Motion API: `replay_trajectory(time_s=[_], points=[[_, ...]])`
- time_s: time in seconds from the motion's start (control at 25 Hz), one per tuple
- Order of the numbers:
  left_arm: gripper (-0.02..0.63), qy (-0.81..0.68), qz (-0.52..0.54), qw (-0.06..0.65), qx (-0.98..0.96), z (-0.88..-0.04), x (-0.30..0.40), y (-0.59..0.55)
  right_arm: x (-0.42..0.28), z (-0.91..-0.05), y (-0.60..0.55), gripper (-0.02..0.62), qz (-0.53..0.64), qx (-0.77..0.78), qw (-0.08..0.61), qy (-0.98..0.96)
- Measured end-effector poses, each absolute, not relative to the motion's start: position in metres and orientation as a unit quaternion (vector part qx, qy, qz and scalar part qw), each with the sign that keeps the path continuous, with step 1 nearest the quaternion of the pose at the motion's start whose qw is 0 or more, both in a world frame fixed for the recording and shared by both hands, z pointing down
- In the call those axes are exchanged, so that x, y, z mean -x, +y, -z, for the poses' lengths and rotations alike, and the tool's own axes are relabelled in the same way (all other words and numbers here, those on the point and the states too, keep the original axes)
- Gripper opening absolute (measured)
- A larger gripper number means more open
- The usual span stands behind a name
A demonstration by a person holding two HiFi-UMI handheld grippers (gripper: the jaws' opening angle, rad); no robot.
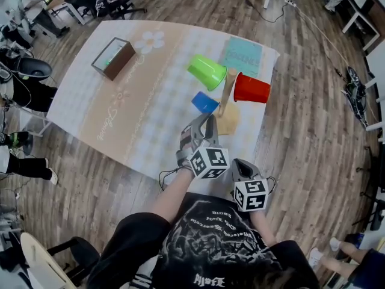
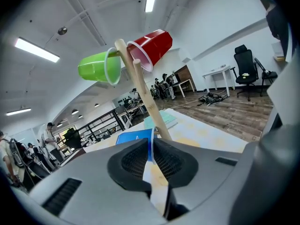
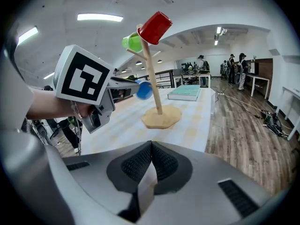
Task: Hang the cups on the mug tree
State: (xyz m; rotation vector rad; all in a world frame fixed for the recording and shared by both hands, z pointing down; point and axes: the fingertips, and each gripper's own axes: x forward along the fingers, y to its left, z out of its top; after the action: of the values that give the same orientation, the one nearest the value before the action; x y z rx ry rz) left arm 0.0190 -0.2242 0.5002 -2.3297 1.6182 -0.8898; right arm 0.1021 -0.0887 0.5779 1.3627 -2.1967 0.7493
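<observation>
The wooden mug tree [image 1: 227, 95] stands on the table's right half. A green cup [image 1: 206, 71] and a red cup [image 1: 251, 88] hang from its upper branches. My left gripper [image 1: 206, 122] reaches to the tree from the near side. In the left gripper view the rim of a blue cup [image 2: 133, 137] runs between the left gripper's [image 2: 151, 143] pads, which are shut on it, right beside the stem [image 2: 147, 102]. In the right gripper view the blue cup [image 3: 144, 90] hangs at a low branch. My right gripper [image 3: 150, 146] hangs back near the table edge, shut and empty.
A teal book [image 1: 242, 54] lies behind the tree and a brown box [image 1: 113, 58] sits at the far left of the cloth-covered table [image 1: 120, 119]. Wooden floor lies to the right. Chairs and people stand around the room's edges.
</observation>
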Motion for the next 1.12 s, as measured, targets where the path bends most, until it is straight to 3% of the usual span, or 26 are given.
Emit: replay_trajectory(time_s=[0.36,0.44,0.48,0.64,0.84,1.12], points=[[0.046,0.531,0.273,0.015,0.802,-0.508,-0.024,-0.225,-0.106,-0.577,-0.089,0.009,-0.270,-0.497,0.220,-0.795],[0.164,0.516,0.268,-0.010,0.814,-0.512,-0.028,-0.224,-0.106,-0.577,-0.088,0.009,-0.269,-0.497,0.221,-0.795],[0.176,0.512,0.264,-0.020,0.817,-0.512,-0.029,-0.224,-0.105,-0.577,-0.088,0.009,-0.268,-0.496,0.221,-0.795],[0.176,0.505,0.234,-0.066,0.828,-0.510,-0.027,-0.217,-0.102,-0.573,-0.087,0.009,-0.260,-0.491,0.221,-0.801],[0.202,0.461,0.160,-0.173,0.856,-0.507,-0.026,-0.192,-0.098,-0.567,-0.084,0.009,-0.254,-0.482,0.214,-0.811],[0.202,0.398,0.115,-0.192,0.889,-0.498,-0.007,-0.148,-0.100,-0.549,-0.089,0.009,-0.259,-0.489,0.159,-0.818]])
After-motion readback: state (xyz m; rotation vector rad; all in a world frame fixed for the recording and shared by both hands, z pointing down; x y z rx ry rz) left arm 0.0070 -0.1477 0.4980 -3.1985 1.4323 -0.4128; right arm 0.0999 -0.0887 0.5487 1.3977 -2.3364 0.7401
